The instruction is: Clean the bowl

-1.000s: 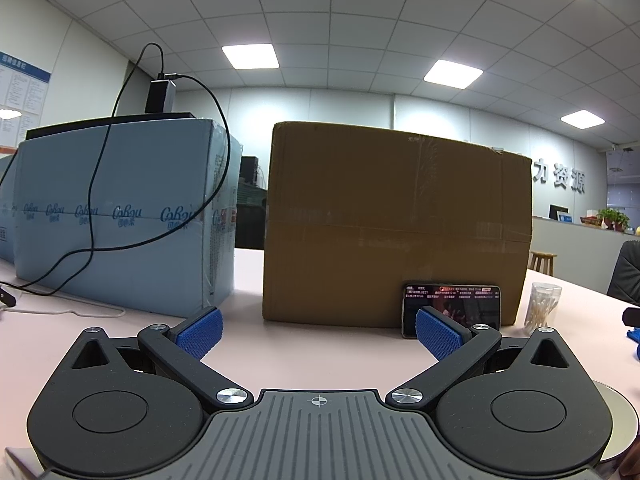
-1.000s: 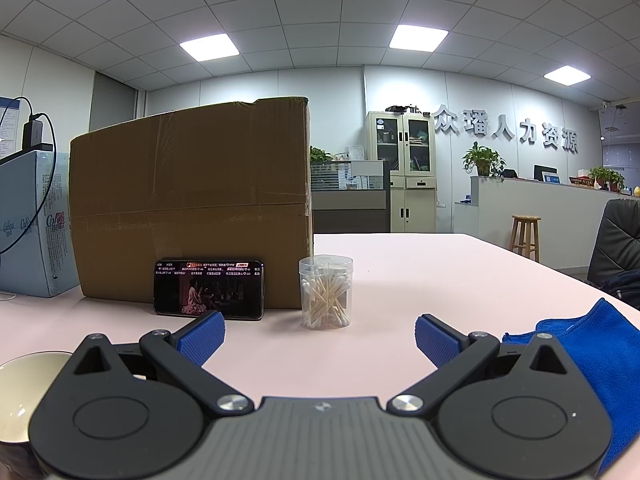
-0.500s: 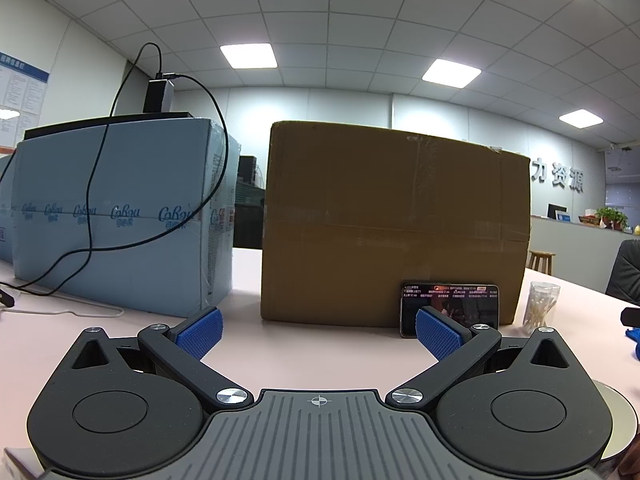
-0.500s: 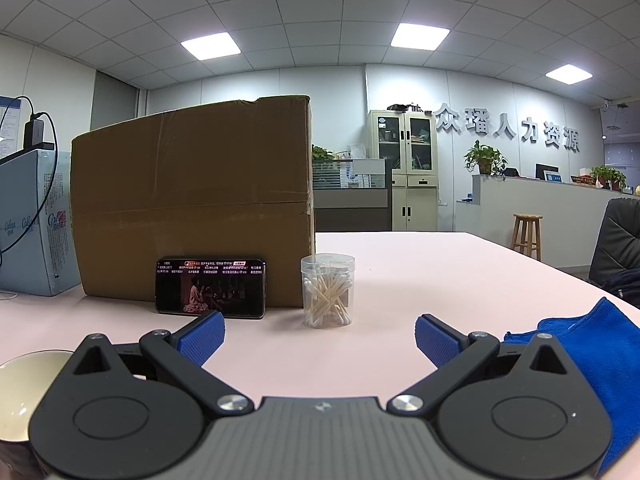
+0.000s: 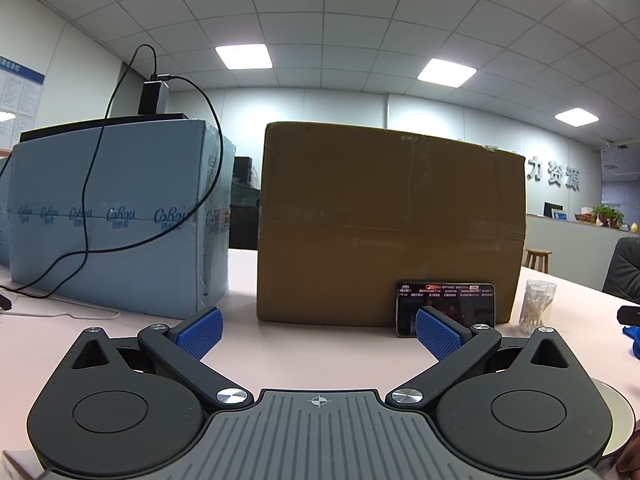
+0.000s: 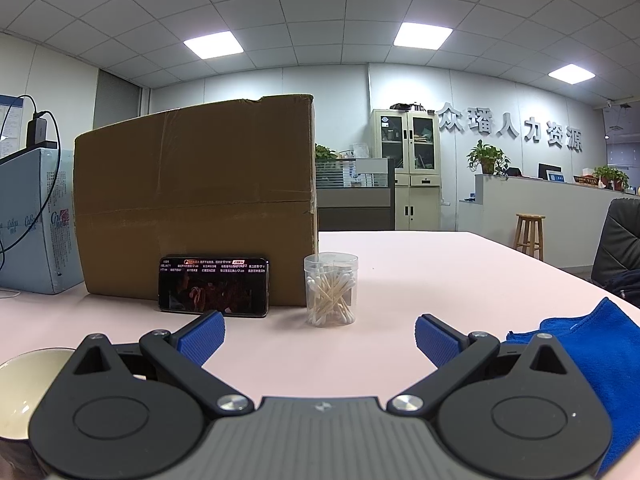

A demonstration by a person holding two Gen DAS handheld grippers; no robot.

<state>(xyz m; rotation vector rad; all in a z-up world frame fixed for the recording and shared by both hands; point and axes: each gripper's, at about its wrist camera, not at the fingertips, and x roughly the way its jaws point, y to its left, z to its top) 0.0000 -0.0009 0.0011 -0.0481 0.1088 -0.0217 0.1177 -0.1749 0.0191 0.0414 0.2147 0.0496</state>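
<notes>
- A box [image 6: 196, 208] with a phone [image 6: 213, 286] leaning on it and a swab jar [image 6: 331, 289] stand ahead on the table [image 6: 420, 272]
- Bowl [image 6: 20, 384] sits left of the right gripper [image 6: 319, 338], cloth [image 6: 600, 364] to its right
- Left gripper [image 5: 318, 334] and right: jaws spread wide, holding nothing

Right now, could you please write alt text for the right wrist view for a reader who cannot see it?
The open right gripper hovers low over a pink table, holding nothing, with a cream bowl at its left and a blue cloth at its right. Ahead, a phone leans on a cardboard box beside a jar of cotton swabs.
</notes>
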